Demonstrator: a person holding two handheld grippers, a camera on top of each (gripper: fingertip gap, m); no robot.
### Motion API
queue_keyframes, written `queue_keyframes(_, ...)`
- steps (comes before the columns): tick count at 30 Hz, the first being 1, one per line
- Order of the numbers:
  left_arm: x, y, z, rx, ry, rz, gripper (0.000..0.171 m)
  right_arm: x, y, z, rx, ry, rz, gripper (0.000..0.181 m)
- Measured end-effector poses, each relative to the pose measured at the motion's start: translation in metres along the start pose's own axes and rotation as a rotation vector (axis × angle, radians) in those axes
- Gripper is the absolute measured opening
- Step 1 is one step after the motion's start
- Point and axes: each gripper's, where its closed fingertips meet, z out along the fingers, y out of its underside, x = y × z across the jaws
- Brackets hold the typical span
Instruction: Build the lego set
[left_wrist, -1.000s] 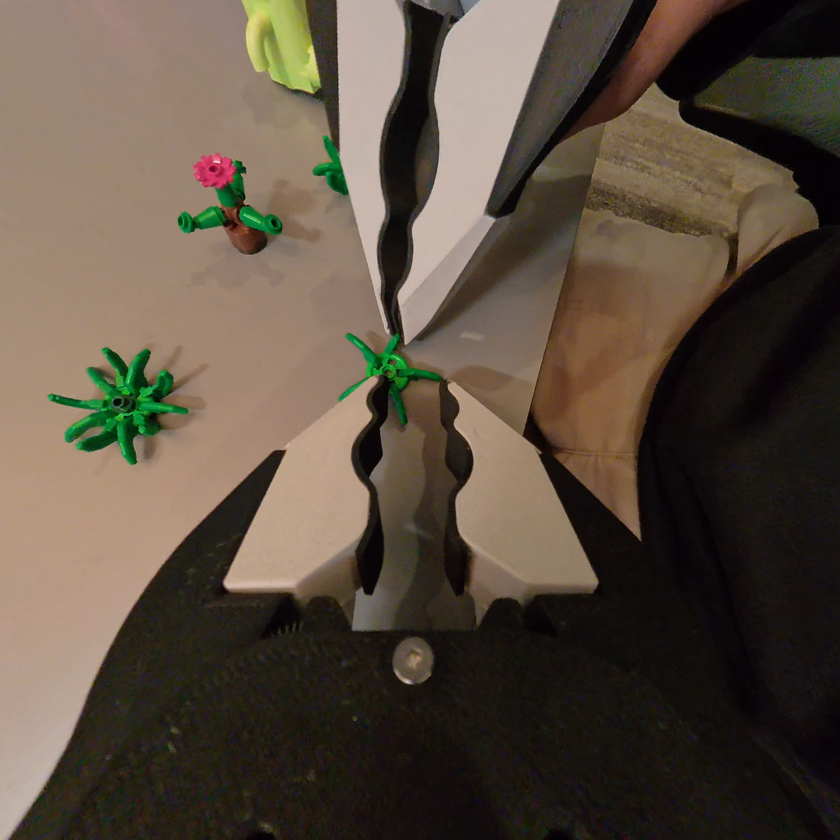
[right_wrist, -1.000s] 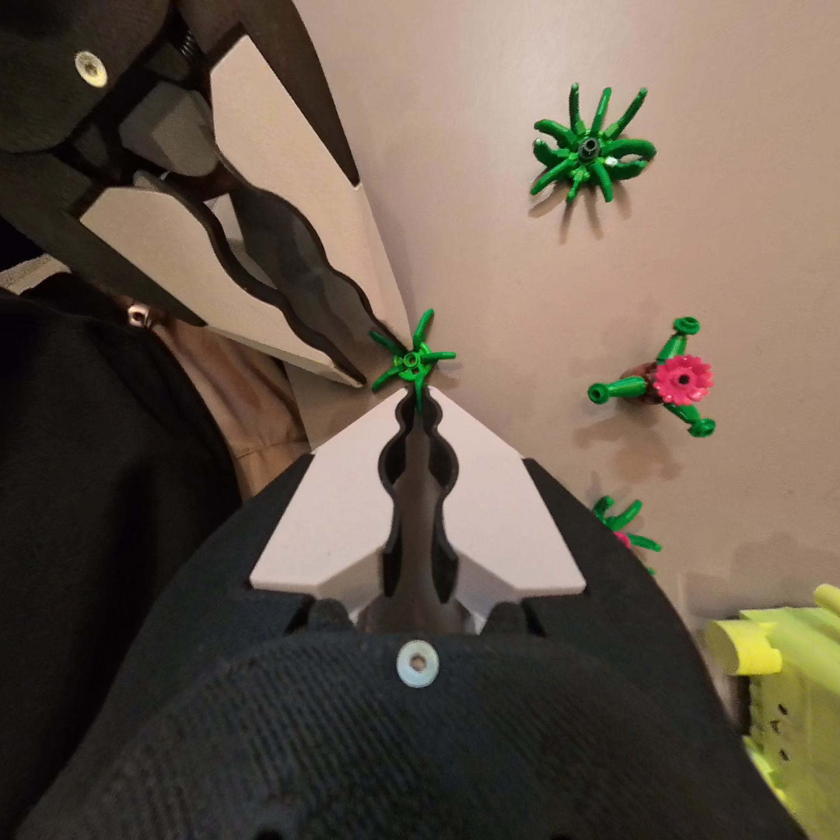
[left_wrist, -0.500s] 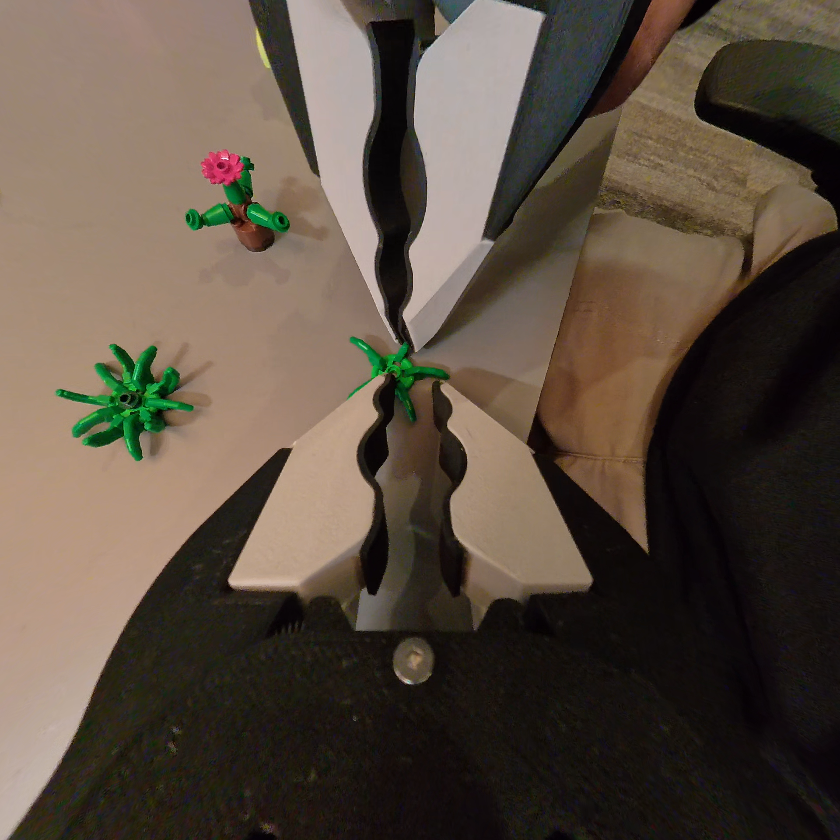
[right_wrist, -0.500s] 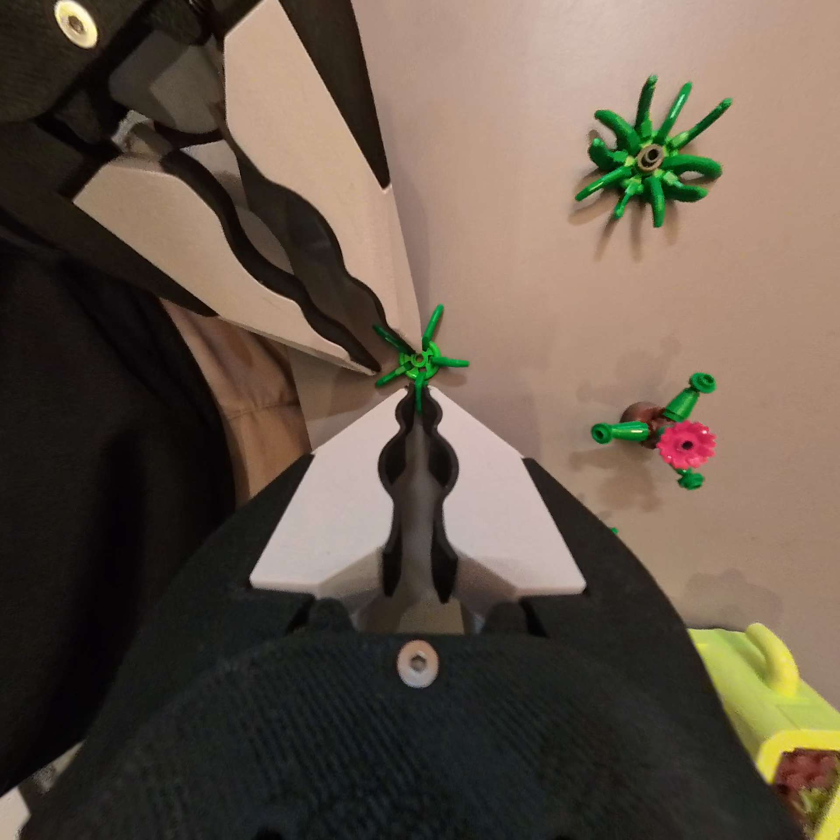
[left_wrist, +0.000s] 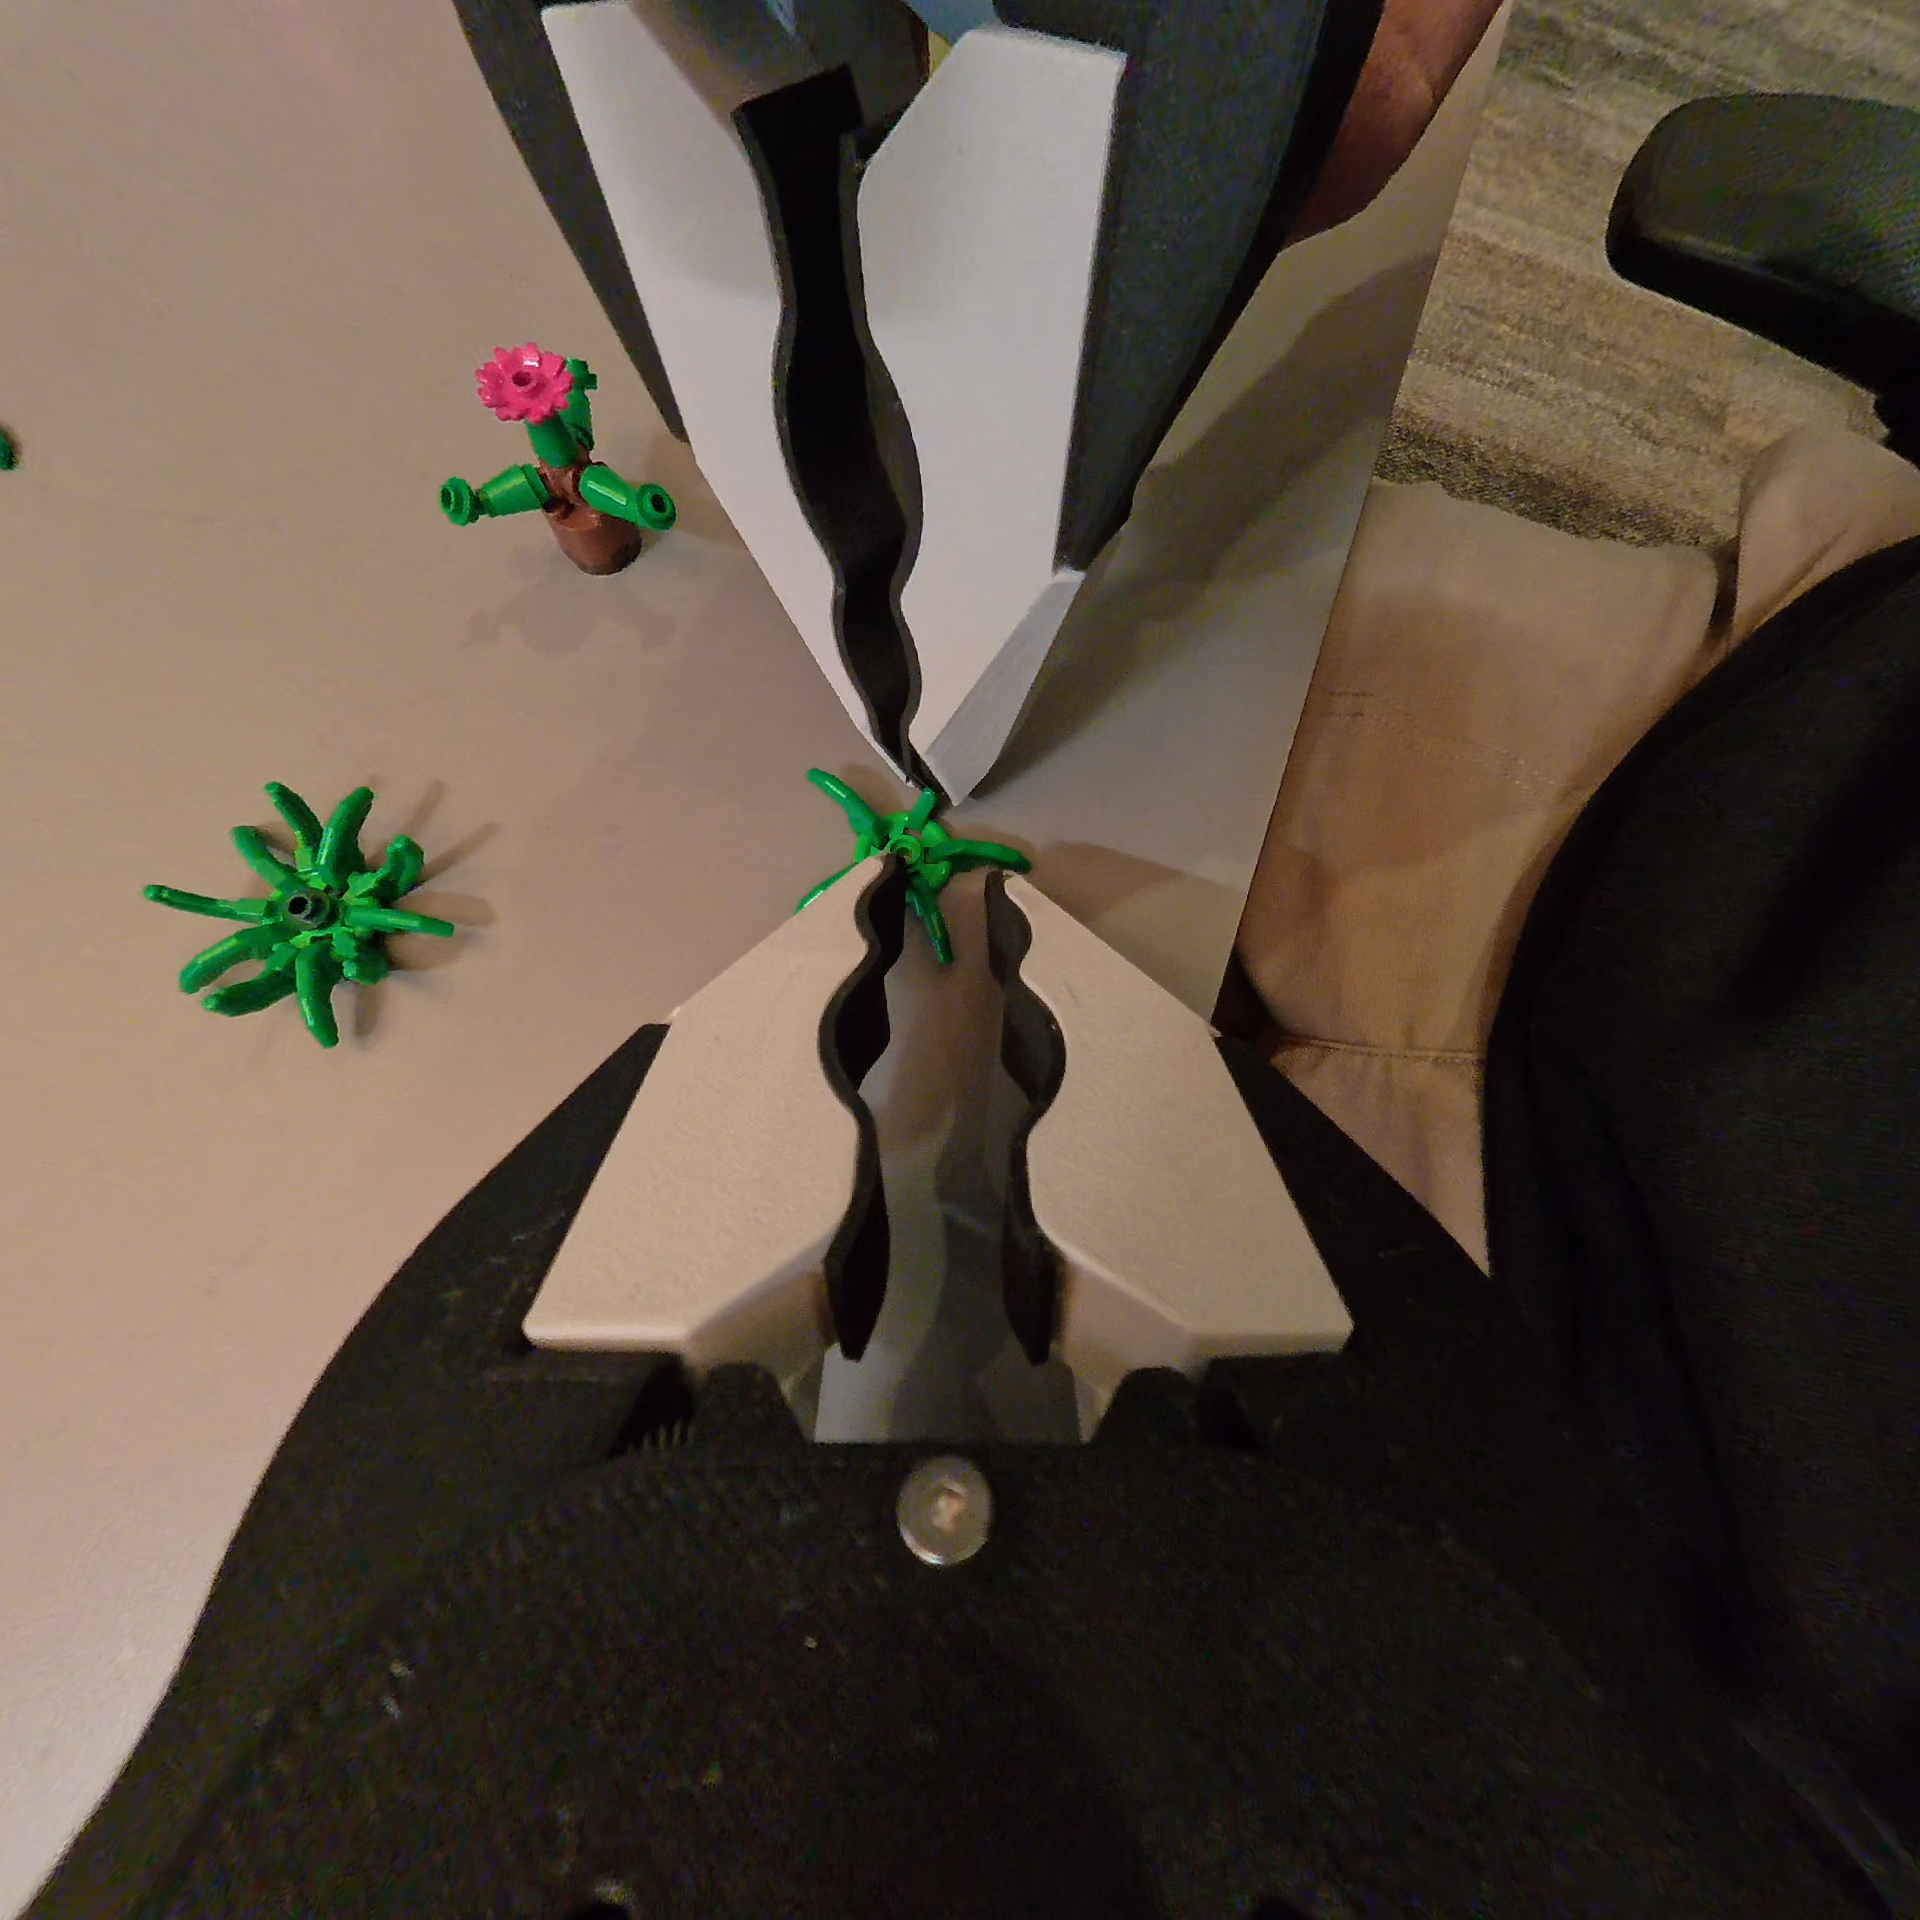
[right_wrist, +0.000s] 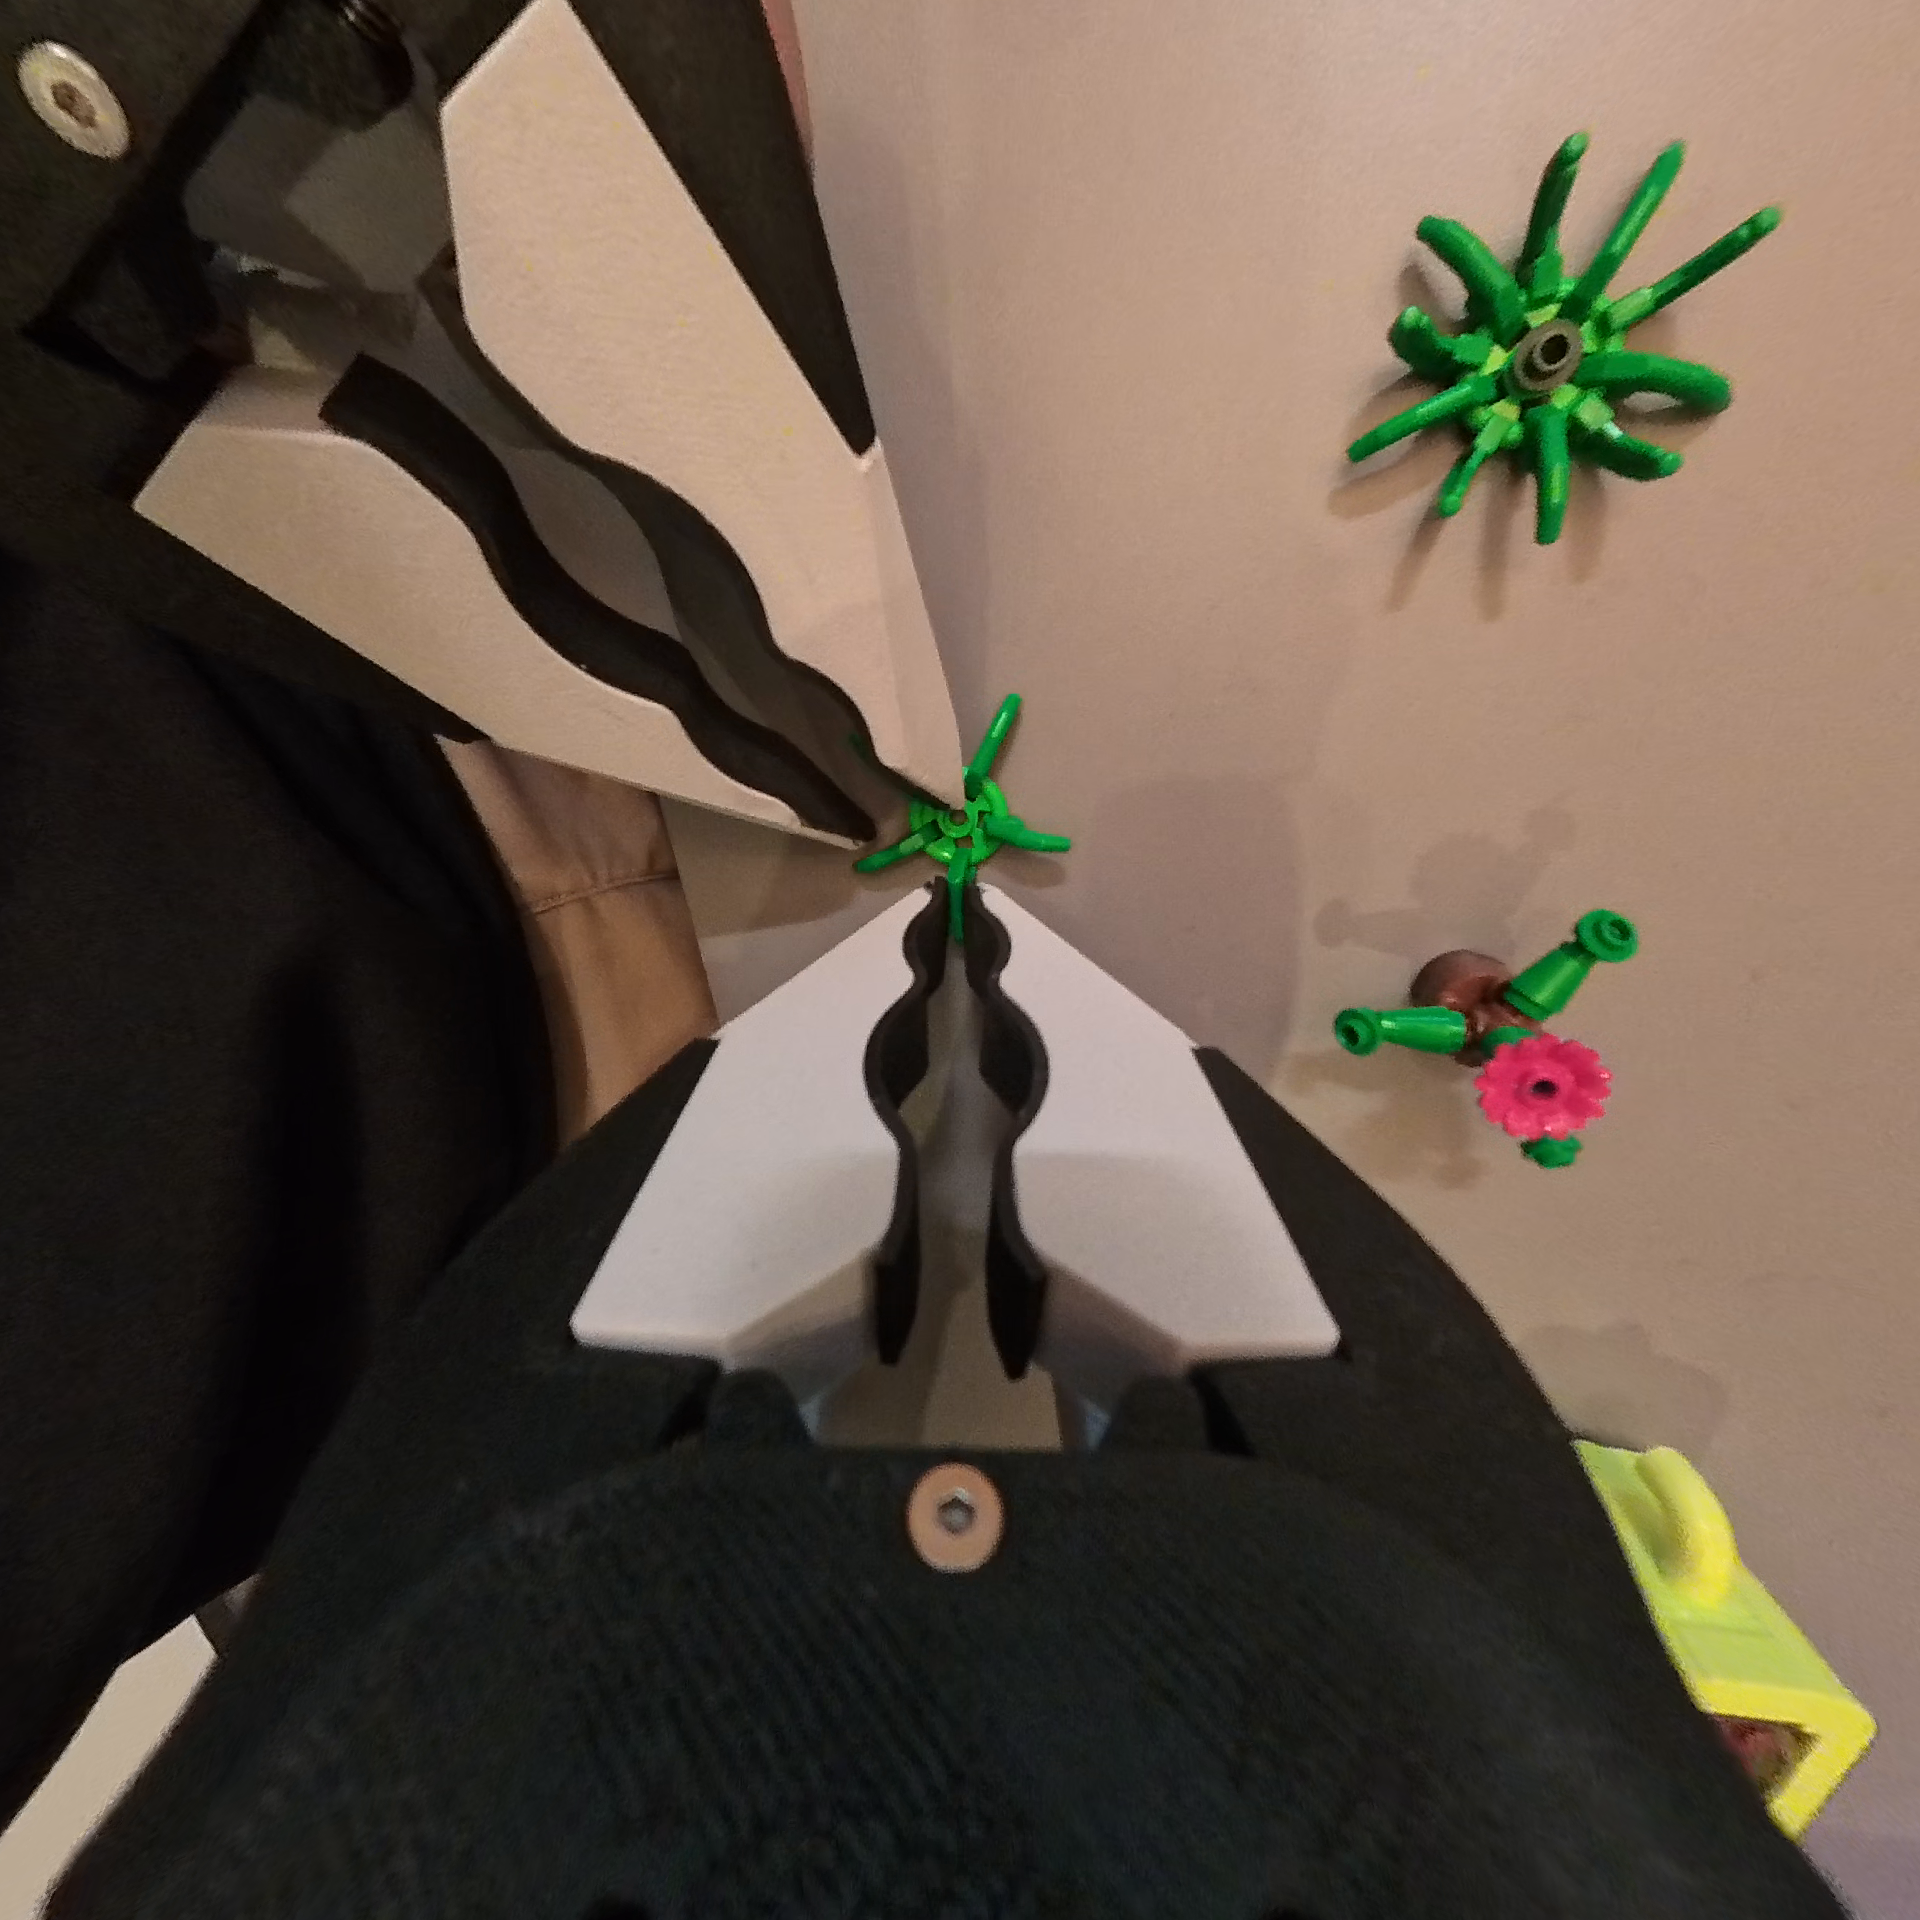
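A small bright-green leaf piece (left_wrist: 909, 847) with several thin spikes is held just above the table's near edge, between the two grippers. My right gripper (right_wrist: 958, 888) is shut on one spike of it (right_wrist: 951, 821); in the left wrist view it (left_wrist: 920, 774) comes down from the top. My left gripper (left_wrist: 940, 873) is open, its jaws a little apart on either side of another spike, with one fingertip (left_wrist: 883, 868) against the hub. In the right wrist view it (right_wrist: 883, 810) comes in from the upper left.
On the beige table (left_wrist: 208, 1247) lie a larger green leafy plant (left_wrist: 307, 914) (right_wrist: 1548, 364) and a brown stem with green buds and a pink flower (left_wrist: 551, 468) (right_wrist: 1496, 1029). A yellow-green block (right_wrist: 1714, 1621) is at the lower right. A person's lap (left_wrist: 1455, 831) and a chair armrest (left_wrist: 1766, 229) are beyond the edge. My left and right fingertips are right by each other. The larger green leafy plant (right_wrist: 1548, 364) sits 10 centimeters or so from the ends of my left fingers. Look for it in the left wrist view (left_wrist: 308, 900) too.
My left jaws have narrowed around the spike. The right gripper has kept its hold, and the leaf piece has turned slightly. Both views have drifted a little over the table.
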Motion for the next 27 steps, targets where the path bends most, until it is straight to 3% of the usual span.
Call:
queue_keyframes(11, 0.002, 0.000, 0.000, 0.001, 0.019, -0.005, 0.018, 0.000, 0.000, 0.000, 0.251, 0.066, -0.016, 0.001)
queue_keyframes(21, 0.002, 0.000, 0.000, 0.003, 0.032, -0.009, 0.020, 0.005, 0.002, -0.001, 0.455, 0.238, -0.057, 0.000)
queue_keyframes(27, -0.002, -0.003, -0.007, 0.045, 0.008, 0.026, 0.030, -0.004, -0.002, -0.022, 0.574, 0.217, -0.054, 0.001)
